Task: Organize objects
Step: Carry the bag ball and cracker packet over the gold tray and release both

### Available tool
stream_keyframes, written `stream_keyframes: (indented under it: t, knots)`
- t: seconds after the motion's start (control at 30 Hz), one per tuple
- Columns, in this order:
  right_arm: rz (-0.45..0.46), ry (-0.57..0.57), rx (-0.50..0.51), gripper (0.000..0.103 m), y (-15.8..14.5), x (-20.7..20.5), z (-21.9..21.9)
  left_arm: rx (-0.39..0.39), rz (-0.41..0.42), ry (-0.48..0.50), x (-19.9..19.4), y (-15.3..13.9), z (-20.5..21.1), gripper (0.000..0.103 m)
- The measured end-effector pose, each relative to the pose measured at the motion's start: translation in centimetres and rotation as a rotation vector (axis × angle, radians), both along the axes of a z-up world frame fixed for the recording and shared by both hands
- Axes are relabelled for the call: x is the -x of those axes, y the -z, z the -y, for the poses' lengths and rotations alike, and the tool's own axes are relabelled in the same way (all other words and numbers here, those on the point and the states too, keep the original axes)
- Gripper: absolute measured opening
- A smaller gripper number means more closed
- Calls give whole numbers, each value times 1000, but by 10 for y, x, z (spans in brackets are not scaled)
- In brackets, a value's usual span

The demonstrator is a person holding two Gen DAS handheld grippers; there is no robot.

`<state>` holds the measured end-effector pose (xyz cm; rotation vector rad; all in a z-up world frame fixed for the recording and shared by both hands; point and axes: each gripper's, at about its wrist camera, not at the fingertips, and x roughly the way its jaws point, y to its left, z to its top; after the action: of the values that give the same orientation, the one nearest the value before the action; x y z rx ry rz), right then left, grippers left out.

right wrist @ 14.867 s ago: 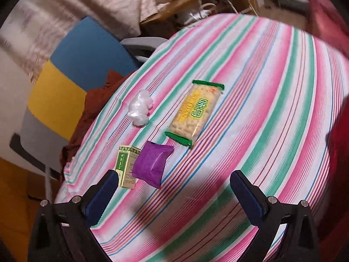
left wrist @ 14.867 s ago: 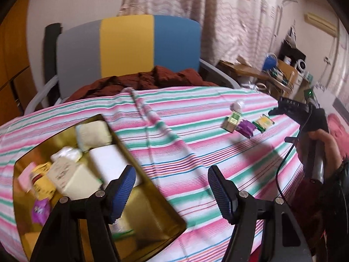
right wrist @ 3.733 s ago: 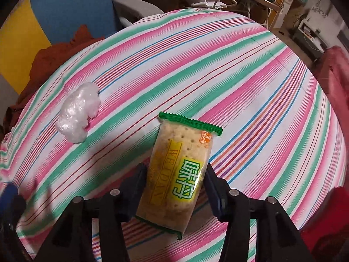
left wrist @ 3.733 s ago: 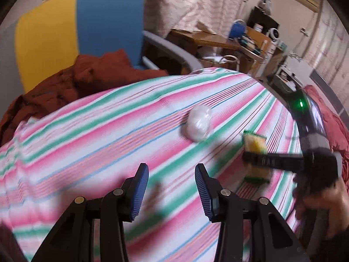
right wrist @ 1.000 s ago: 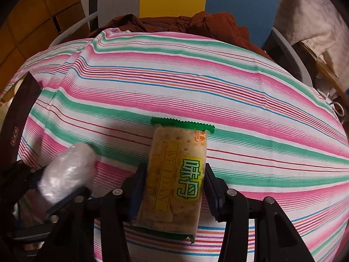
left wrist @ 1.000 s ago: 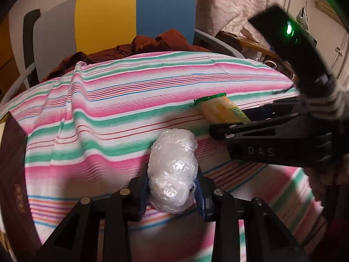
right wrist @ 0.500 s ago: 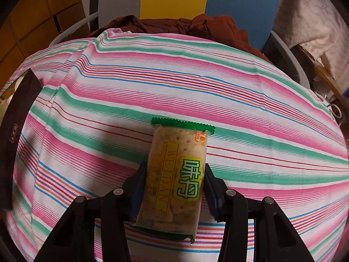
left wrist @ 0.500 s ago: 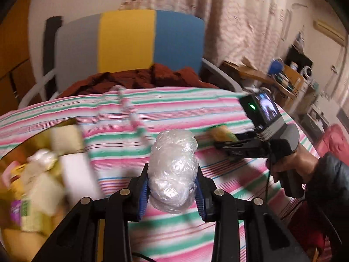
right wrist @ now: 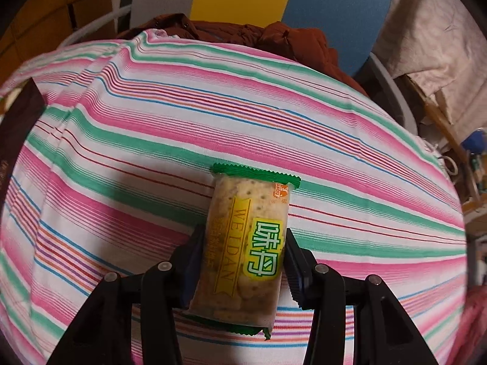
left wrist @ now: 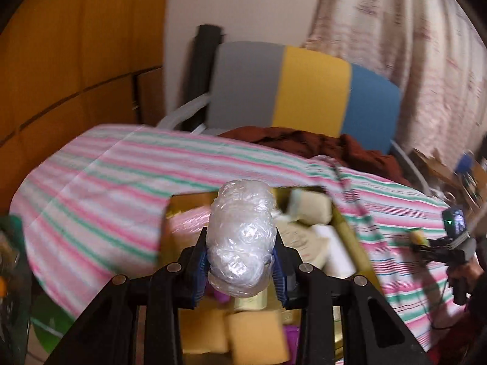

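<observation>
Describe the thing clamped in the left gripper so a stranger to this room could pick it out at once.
Start at the striped tablecloth and find the gold box sitting open on it. Just above the box, the left gripper pinches a crumpled ball of clear plastic wrap. It alone is shiny and see-through white; the items below are flat packets and yellow blocks.

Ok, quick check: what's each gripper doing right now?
Left gripper: shut on the plastic-wrapped bundle.
Right gripper: shut on the cracker packet.
</observation>
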<state>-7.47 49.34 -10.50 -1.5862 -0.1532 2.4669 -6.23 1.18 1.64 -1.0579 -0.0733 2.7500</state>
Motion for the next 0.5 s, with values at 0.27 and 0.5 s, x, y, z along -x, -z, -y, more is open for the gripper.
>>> stream_keyframes:
  t: [0.27, 0.5]
  knots:
    - [58, 1, 33, 48, -11, 0, 30, -54, 87, 53, -9, 37, -6, 35]
    - [-18, -62, 114, 48, -40, -7, 81, -47, 120, 94, -13, 50, -23, 35]
